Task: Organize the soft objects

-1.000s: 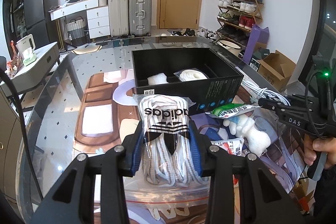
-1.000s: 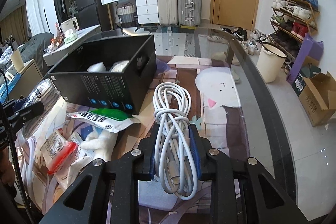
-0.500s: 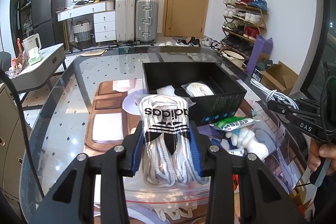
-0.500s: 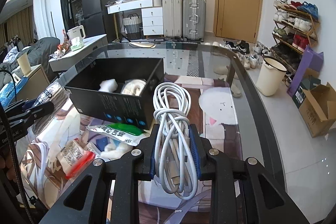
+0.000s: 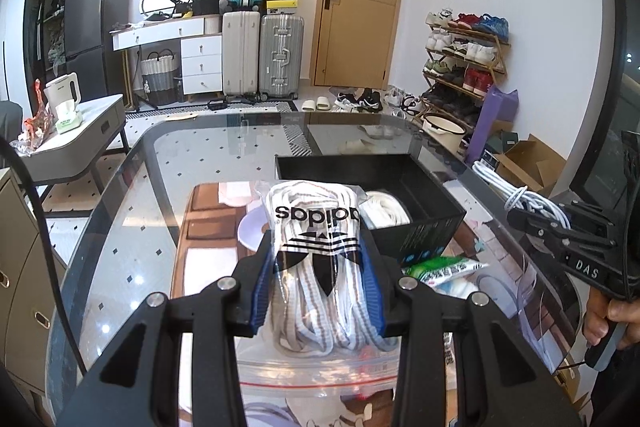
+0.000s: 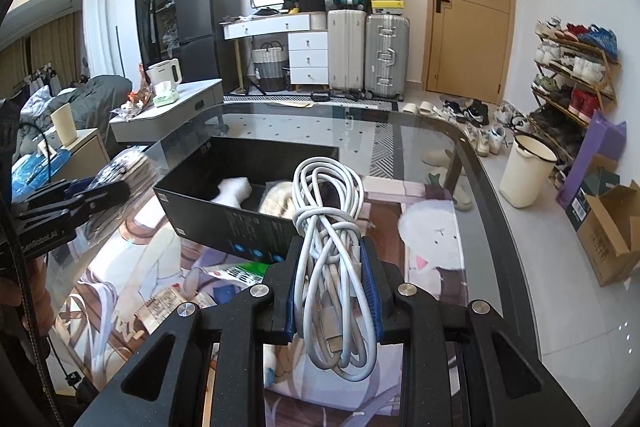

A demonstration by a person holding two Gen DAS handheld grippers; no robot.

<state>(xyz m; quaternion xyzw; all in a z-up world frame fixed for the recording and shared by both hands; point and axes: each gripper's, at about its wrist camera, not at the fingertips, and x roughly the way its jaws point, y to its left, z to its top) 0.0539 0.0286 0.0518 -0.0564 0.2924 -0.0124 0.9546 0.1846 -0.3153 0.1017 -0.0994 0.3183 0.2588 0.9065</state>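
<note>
Between the left gripper (image 5: 318, 281) pads: clear bag of white laces (image 5: 318, 259), pinched at both sides, held clear above the glass worktop (image 5: 132, 227). Bag print reads "adidas" with the trefoil, seen upside down. Right gripper (image 6: 331, 291) clamped tight on a coiled white cable (image 6: 330, 227), loop end sticking up past the pads, a plug showing at the lower end.

Against a second ago: both loads sit higher over the worktop, grip on each unchanged. Black box (image 5: 416, 187) now lies lower and farther off in both views, more of its inside showing, with two white bundles in it. Green-and-white packet (image 5: 440, 267) and other small packs on the worktop below the box have dropped away likewise.

Writing: "DAS" on the right gripper body in the left view; "GenRobot.AI" on the left gripper body in the right view. Box front carries small print and blue round marks, too small to read.
</note>
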